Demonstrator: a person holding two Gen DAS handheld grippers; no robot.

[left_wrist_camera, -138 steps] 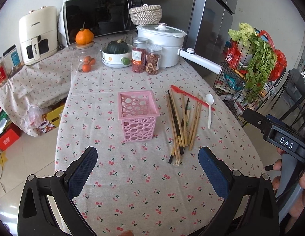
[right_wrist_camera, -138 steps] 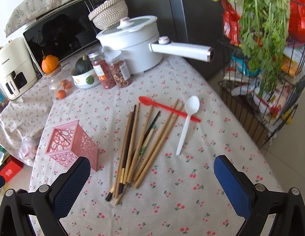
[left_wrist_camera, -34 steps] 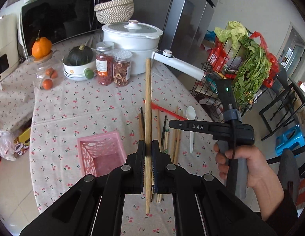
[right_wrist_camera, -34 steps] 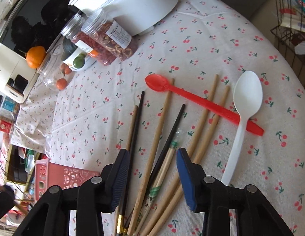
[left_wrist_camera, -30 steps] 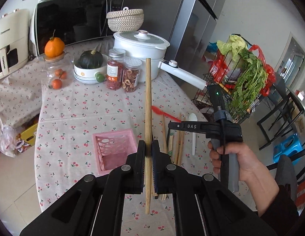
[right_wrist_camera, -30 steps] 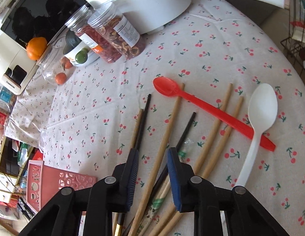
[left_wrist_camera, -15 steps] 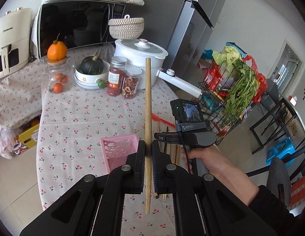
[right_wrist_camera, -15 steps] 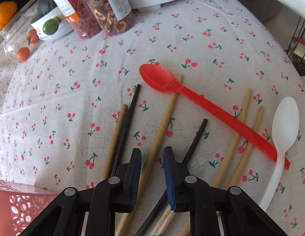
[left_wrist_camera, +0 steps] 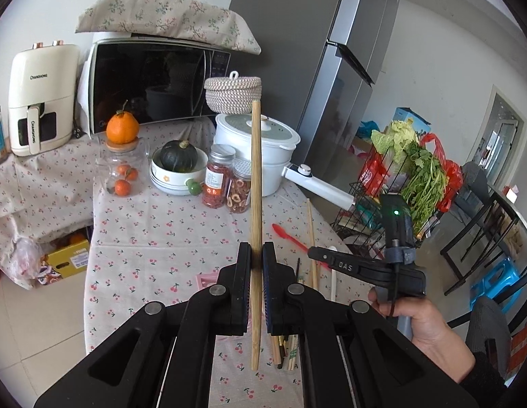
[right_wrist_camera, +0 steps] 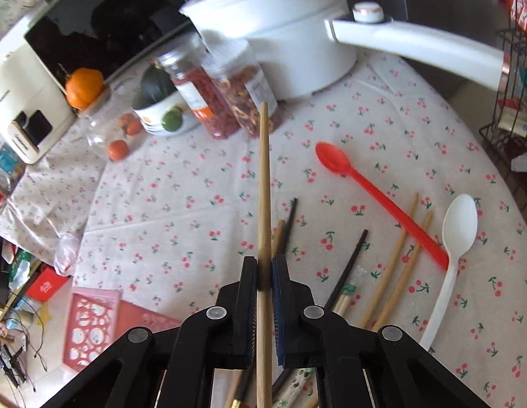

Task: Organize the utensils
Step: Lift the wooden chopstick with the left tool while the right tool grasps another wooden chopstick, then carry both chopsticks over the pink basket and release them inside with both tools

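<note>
My left gripper (left_wrist_camera: pixel 256 255) is shut on a wooden chopstick (left_wrist_camera: pixel 256 176) that stands upright above the table. In the right wrist view, my right gripper (right_wrist_camera: pixel 264 272) is shut on another wooden chopstick (right_wrist_camera: pixel 263 183), lifted off the cherry-print cloth. In the left wrist view a hand (left_wrist_camera: pixel 416 319) holds the right gripper (left_wrist_camera: pixel 314 255) just right of my left one. Several wooden and black chopsticks (right_wrist_camera: pixel 392 268) lie on the cloth with a red spoon (right_wrist_camera: pixel 365 183) and a white spoon (right_wrist_camera: pixel 457 234). The pink basket (right_wrist_camera: pixel 93 326) stands at lower left, mostly hidden in the left wrist view.
At the back of the table stand a white pot (left_wrist_camera: pixel 260 146) with a long handle (right_wrist_camera: pixel 416 44), two jars (left_wrist_camera: pixel 229 183), a bowl with a squash (left_wrist_camera: pixel 178 166) and a microwave (left_wrist_camera: pixel 154 81). A wire rack with greens (left_wrist_camera: pixel 409 176) stands off the right edge.
The right gripper's jaws have shut on a wooden chopstick from the pile and raised it off the cloth. The left gripper has risen with its chopstick, hiding most of the basket.
</note>
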